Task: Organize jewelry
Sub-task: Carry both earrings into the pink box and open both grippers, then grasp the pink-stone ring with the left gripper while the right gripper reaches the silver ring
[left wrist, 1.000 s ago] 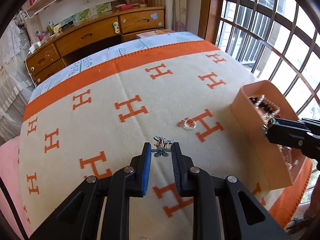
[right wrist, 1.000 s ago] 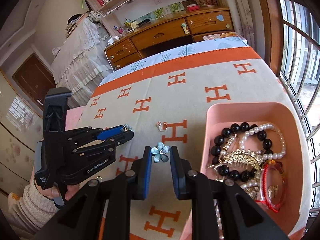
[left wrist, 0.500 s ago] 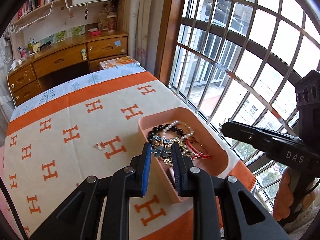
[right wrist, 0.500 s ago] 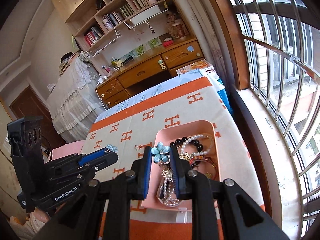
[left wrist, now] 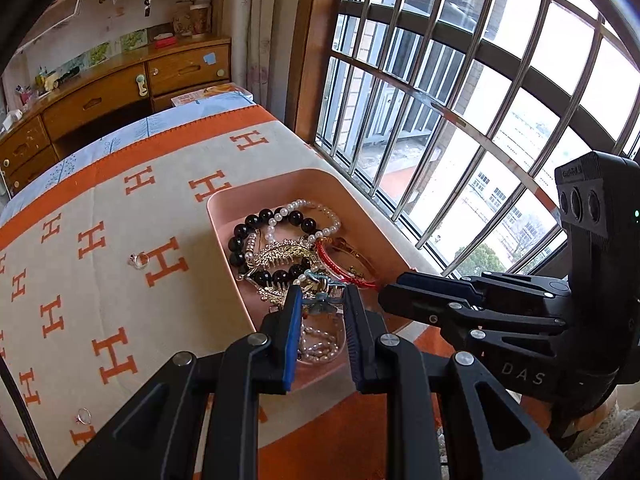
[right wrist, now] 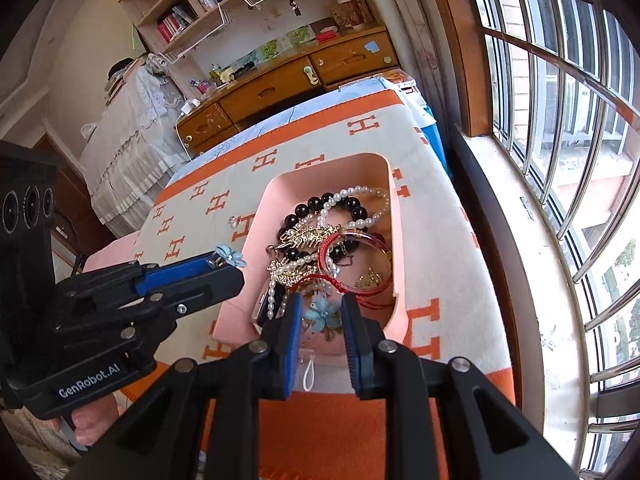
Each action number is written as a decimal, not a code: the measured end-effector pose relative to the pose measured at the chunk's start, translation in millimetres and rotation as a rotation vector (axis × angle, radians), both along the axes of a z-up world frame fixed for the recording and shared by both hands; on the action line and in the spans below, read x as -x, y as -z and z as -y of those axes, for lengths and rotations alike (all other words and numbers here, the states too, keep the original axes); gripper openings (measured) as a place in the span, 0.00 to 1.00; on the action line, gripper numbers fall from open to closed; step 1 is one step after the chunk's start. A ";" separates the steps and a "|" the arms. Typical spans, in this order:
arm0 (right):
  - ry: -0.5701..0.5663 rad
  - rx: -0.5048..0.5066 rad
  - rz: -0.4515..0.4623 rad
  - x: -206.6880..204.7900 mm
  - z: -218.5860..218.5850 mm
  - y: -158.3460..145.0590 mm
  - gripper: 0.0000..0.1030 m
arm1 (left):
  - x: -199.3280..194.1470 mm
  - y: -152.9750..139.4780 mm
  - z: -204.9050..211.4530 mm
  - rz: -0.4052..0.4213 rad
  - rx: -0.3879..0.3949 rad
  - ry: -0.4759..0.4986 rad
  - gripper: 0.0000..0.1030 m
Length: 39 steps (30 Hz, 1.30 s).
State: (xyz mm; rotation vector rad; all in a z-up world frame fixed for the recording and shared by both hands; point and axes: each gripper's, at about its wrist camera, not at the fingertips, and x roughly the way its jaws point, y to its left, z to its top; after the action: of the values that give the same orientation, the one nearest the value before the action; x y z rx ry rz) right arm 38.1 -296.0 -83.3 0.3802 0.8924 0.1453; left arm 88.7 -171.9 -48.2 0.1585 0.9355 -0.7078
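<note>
A pink tray (left wrist: pixel 224 216) (right wrist: pixel 396 240) on the orange-and-cream blanket holds black beads (left wrist: pixel 264 216), pearl strands, a gold comb (left wrist: pixel 280 250) and red bangles (right wrist: pixel 352 264). My left gripper (left wrist: pixel 320 306) is shut on a blue flower earring (left wrist: pixel 320 307) above the tray's near end; it also shows in the right wrist view (right wrist: pixel 230 256). My right gripper (right wrist: pixel 320 314) is shut on a matching blue flower earring (right wrist: pixel 322 314) over the tray's near end. Two rings (left wrist: pixel 138 259) (left wrist: pixel 83 416) lie on the blanket left of the tray.
The tray sits near the blanket's right edge beside a barred window (left wrist: pixel 460 100). A wooden dresser (left wrist: pixel 100 96) stands beyond the far end of the bed. The right gripper's body (left wrist: pixel 520 320) is close to the left one's right side.
Both grippers have swung from the blanket to over the pink tray, each still holding its flower earring, and dropped lower toward the tray's near end.
</note>
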 end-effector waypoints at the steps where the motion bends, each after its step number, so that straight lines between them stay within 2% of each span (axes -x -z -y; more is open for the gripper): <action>1: 0.006 -0.007 0.008 2.2 1.5 -0.7 0.20 | 1.1 -0.5 2.0 0.003 -0.002 0.003 0.18; 7: 0.094 -0.051 0.103 16.6 23.8 -14.6 0.20 | 8.0 1.0 18.4 0.003 -0.011 0.041 0.18; 12: 0.125 -0.072 0.121 23.3 35.2 -16.6 0.21 | 11.8 11.4 35.6 -0.010 -0.040 0.067 0.19; 15: 0.131 -0.082 0.117 24.7 38.4 -14.0 0.21 | 14.4 14.4 40.8 -0.003 -0.055 0.071 0.28; 16: 0.132 -0.082 0.116 24.9 38.0 -13.8 0.21 | 15.0 14.8 41.1 -0.002 -0.058 0.072 0.35; 17: 0.134 -0.081 0.115 25.0 38.4 -13.4 0.21 | 16.1 14.9 41.1 0.002 -0.061 0.071 0.45; 19: 0.140 -0.079 0.115 25.5 38.1 -14.3 0.21 | 18.2 13.1 38.2 0.029 -0.062 0.058 0.52; 22: 0.136 -0.077 0.119 25.7 35.7 -15.6 0.21 | 18.7 11.2 30.9 0.048 -0.069 0.041 0.52; 26: 0.109 -0.067 0.119 22.8 25.2 -17.8 0.21 | 18.6 10.1 12.9 0.059 -0.075 0.004 0.52; 30: 0.053 -0.060 0.108 16.1 5.7 -18.1 0.21 | 21.8 7.9 -16.3 0.120 -0.111 -0.059 0.53; 34: -0.016 -0.051 0.107 9.2 -20.8 -19.9 0.21 | 23.2 11.7 -58.5 0.140 -0.145 -0.144 0.53; 39: -0.111 -0.039 0.102 -0.1 -60.4 -20.8 0.21 | 19.4 21.9 -123.6 0.111 -0.157 -0.287 0.53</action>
State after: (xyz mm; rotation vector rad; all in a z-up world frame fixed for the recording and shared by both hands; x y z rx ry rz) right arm 38.2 -235.6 -62.5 0.3567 0.8113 0.2820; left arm 69.3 -48.4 -70.1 0.1958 0.8848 -0.3572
